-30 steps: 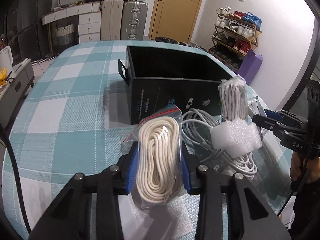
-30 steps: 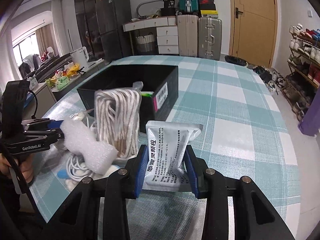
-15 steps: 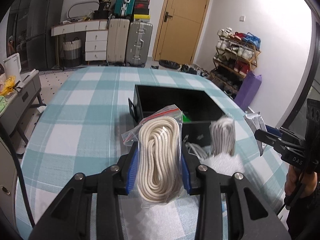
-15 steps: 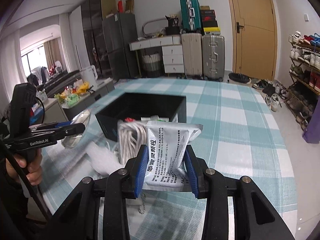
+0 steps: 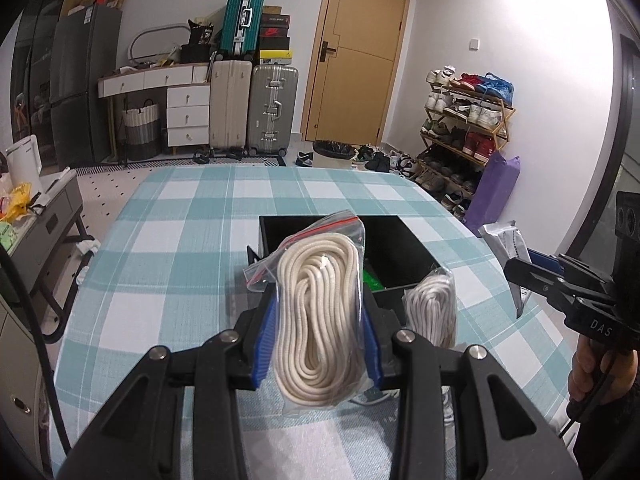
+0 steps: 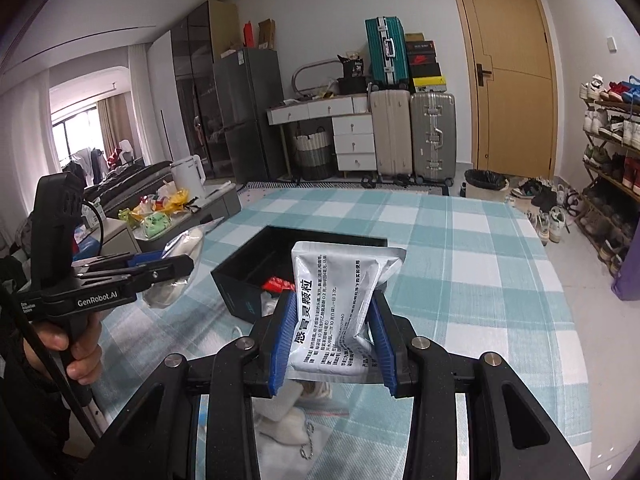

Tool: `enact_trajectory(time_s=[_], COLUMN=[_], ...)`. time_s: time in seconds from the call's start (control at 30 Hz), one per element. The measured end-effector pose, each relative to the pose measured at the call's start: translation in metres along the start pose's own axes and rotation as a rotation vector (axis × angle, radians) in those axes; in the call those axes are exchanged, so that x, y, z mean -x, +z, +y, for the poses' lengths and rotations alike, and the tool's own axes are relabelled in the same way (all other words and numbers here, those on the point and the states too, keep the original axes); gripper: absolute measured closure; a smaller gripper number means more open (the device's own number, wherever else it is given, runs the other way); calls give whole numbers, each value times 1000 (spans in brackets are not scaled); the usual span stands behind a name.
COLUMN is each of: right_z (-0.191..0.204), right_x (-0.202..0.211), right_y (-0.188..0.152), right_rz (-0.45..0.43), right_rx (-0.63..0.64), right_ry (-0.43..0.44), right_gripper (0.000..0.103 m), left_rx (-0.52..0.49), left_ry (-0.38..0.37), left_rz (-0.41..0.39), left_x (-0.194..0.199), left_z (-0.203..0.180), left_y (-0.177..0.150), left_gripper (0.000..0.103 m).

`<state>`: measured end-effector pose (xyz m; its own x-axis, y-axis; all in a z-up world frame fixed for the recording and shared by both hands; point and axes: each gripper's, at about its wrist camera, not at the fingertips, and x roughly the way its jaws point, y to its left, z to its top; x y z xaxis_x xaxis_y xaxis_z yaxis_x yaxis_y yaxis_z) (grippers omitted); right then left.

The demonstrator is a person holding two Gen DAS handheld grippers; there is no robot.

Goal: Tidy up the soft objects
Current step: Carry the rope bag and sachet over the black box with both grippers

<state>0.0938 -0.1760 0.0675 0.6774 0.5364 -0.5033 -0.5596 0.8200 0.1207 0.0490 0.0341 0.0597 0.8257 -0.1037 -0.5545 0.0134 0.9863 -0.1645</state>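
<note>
My left gripper [image 5: 319, 334] is shut on a clear zip bag of cream rope [image 5: 318, 316] and holds it high above the table, in front of the open black box [image 5: 396, 240]. My right gripper [image 6: 333, 340] is shut on a silver medicine sachet [image 6: 338, 308] with printed text, also raised, near the box [image 6: 244, 276]. The box holds green [image 5: 372, 280] and red [image 6: 278, 283] items. Each gripper also shows in the other view, the left one [image 6: 160, 268] and the right one [image 5: 532, 268].
A second bagged rope [image 5: 432, 312] stands by the box's near right corner. White foam and a small chain [image 6: 306, 440] lie on the checked tablecloth [image 5: 180, 240] below. Suitcases, drawers and a shoe rack stand beyond the table.
Both grippers have risen well above the table with their loads. The box and the pile of cable and foam have dropped lower and farther in both views.
</note>
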Motion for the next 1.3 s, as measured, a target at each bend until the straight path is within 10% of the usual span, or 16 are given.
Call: enact_trajectory(time_s=[1.3], right_z=[7], right_x=[-65], right_y=[36], right_rz=[-44], right_rx=[-24], right_ry=[21], right_gripper=[66], left_rx=[-27], left_ry=[13], left_rz=[19], left_x=[-63], left_z=[-12], left_y=[32], left_gripper=[67])
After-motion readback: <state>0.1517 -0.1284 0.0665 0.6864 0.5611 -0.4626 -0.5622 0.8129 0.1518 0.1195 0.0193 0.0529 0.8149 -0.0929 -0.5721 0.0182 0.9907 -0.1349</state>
